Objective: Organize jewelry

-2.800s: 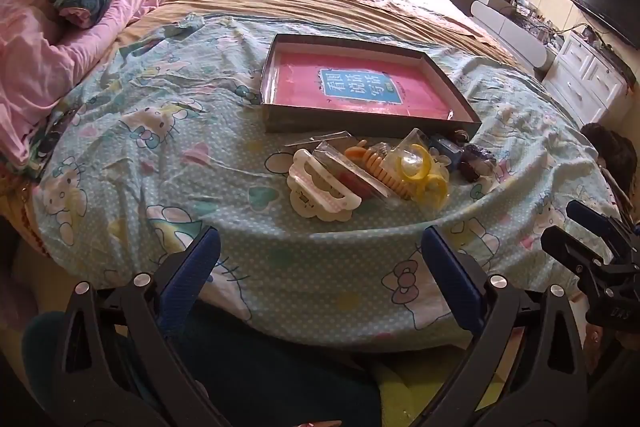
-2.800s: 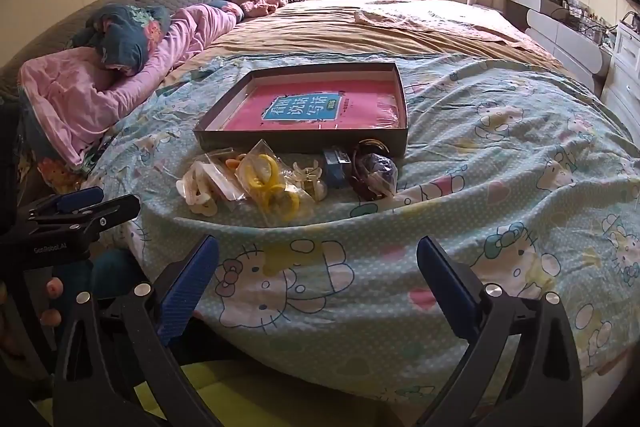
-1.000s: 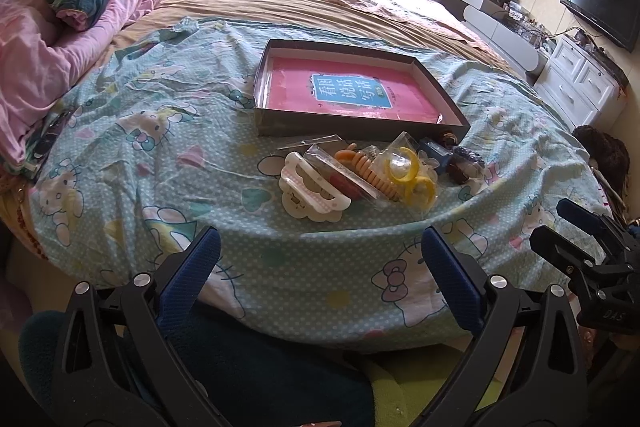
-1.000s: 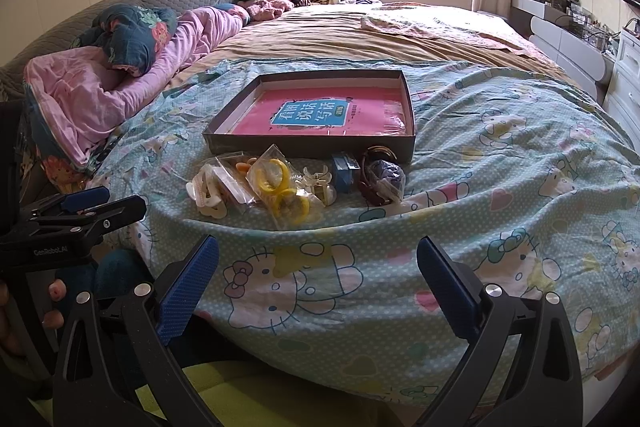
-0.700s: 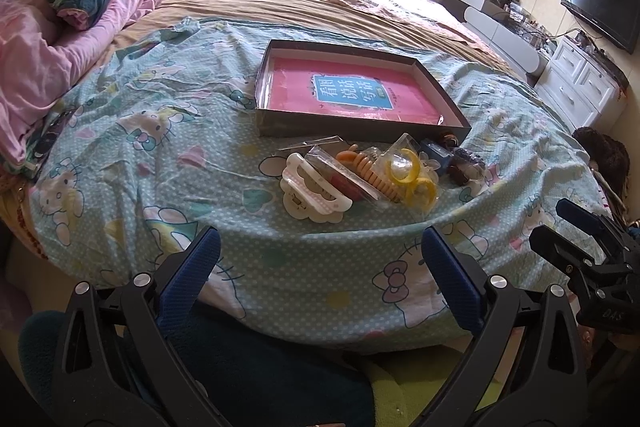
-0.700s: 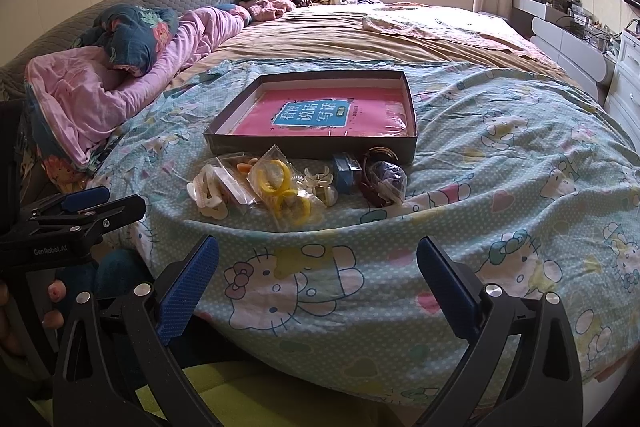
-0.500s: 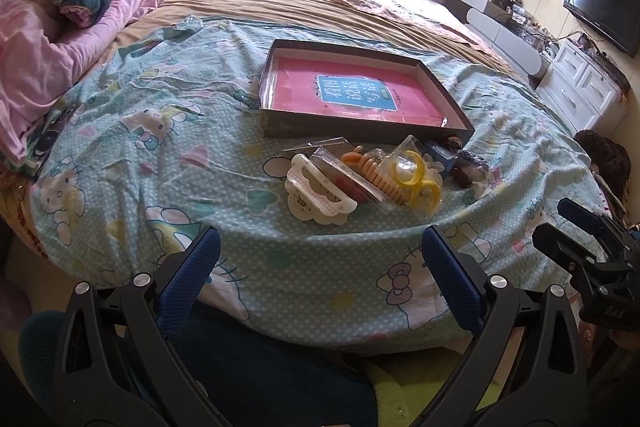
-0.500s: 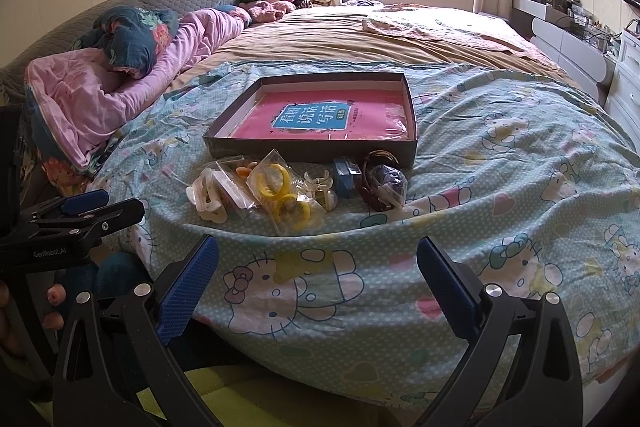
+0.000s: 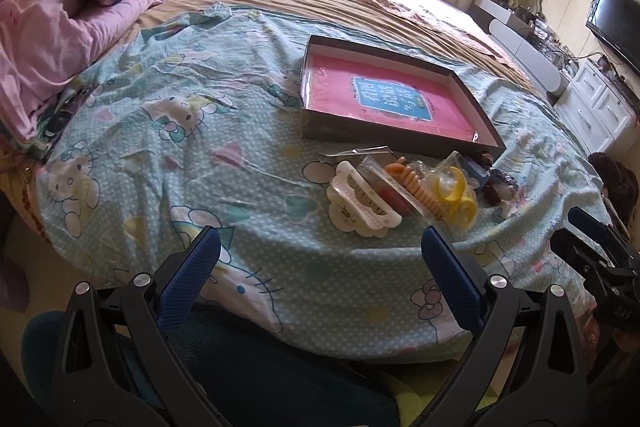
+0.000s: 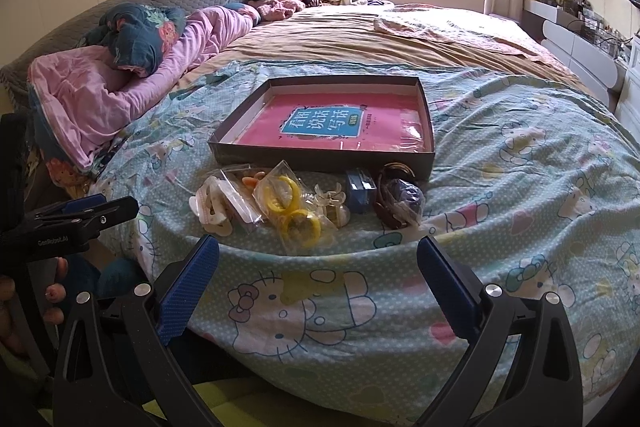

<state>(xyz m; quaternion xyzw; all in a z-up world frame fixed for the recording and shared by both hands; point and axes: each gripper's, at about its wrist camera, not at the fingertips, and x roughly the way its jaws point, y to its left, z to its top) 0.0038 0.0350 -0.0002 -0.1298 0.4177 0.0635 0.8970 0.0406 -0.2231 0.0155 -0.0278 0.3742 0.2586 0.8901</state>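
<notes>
Both grippers hover off the near edge of the bed, nothing held. Left gripper (image 9: 320, 259): blue-padded fingers spread wide, empty. Right gripper (image 10: 318, 267): same, wide apart, empty.

Jewelry pile sits on the light-blue cartoon-cat bedsheet (image 10: 520, 187), just in front of the shallow dark cardboard tray (image 10: 320, 159). Tray holds a pink book with a blue title panel (image 10: 320, 125).

Pile, left to right in right wrist view: white plastic claw hair clip (image 10: 210, 207), clear bag with yellow rings (image 10: 292, 207), small clear claw clip (image 10: 330, 197), small blue box (image 10: 360, 189), dark hair ties in a clear bag (image 10: 400, 203). Items touch or overlap; none in the tray.

Pink quilt (image 10: 100, 99) bunched at far left.
</notes>
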